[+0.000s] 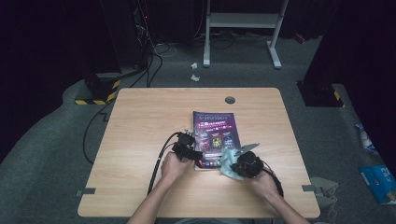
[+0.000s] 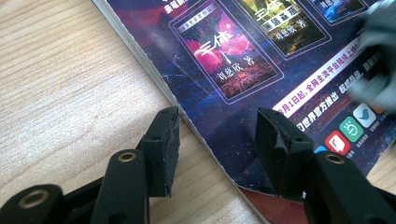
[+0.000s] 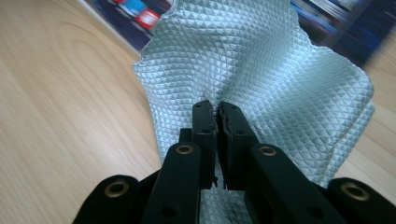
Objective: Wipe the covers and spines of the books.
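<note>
The right gripper (image 3: pixel 217 112) pinches the soft, limp cloth (image 3: pixel 261 65) mid-fold; the left gripper (image 2: pixel 217 135), fingers half open, straddles the slick magazine (image 2: pixel 243 60) edge.

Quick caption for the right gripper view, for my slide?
Right gripper pinching a pale blue cloth over the magazine on the wooden table.

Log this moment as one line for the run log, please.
right gripper: shut on cloth, at magazine's near edge | left gripper: open, jaws astride magazine corner | table: wood
</note>
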Demonstrator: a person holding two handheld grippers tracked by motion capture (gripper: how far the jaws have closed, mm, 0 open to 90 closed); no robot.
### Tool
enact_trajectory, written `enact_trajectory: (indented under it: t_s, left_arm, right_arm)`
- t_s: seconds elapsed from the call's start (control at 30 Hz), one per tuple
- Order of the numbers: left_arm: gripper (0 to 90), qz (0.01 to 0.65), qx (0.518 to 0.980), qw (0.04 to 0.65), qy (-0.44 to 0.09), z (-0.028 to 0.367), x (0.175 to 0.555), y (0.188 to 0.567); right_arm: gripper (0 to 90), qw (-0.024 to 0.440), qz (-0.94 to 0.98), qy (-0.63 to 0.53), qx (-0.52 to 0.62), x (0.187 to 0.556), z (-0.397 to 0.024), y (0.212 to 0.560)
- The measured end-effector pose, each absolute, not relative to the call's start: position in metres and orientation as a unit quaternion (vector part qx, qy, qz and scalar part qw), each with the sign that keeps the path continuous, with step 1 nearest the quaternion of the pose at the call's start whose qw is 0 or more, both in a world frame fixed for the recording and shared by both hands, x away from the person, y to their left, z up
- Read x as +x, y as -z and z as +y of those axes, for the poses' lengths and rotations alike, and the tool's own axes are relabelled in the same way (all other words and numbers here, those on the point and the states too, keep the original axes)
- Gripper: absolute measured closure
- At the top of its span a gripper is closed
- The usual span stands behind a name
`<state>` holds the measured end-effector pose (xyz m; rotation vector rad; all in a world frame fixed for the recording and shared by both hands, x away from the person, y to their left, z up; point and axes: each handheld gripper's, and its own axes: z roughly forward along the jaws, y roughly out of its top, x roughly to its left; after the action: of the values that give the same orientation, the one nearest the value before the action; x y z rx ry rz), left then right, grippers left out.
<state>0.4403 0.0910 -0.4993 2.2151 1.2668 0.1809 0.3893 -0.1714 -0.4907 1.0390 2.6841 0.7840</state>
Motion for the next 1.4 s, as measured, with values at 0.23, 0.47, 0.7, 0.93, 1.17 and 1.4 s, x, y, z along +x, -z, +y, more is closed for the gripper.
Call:
enact_trajectory:
  t_s: [0.23,0.47,0.7,0.93,1.17,1.4]
  left_arm:
    - [50.2,0.473,0.83,0.288,-0.067,0.091,0.44,0.499]
    - [51.0,0.476,0.829,0.287,-0.066,0.091,0.441,0.499]
    - [51.2,0.476,0.829,0.286,-0.067,0.091,0.441,0.499]
    - [51.2,0.473,0.83,0.288,-0.066,0.092,0.441,0.499]
    - [51.2,0.474,0.829,0.29,-0.066,0.092,0.44,0.5]
    - [51.2,0.473,0.83,0.289,-0.066,0.092,0.44,0.499]
  right_arm:
    - [85.4,0.083,0.887,-0.257,0.374,0.391,-0.192,0.489]
    - [85.4,0.078,0.894,-0.263,0.355,0.396,-0.163,0.488]
    - [85.4,0.062,0.905,-0.273,0.322,0.4,-0.125,0.489]
    - [85.4,0.044,0.905,-0.282,0.317,0.401,-0.12,0.49]
    - [85.4,0.052,0.89,-0.276,0.359,0.403,-0.161,0.489]
    - [85.4,0.081,0.868,-0.261,0.414,0.407,-0.208,0.485]
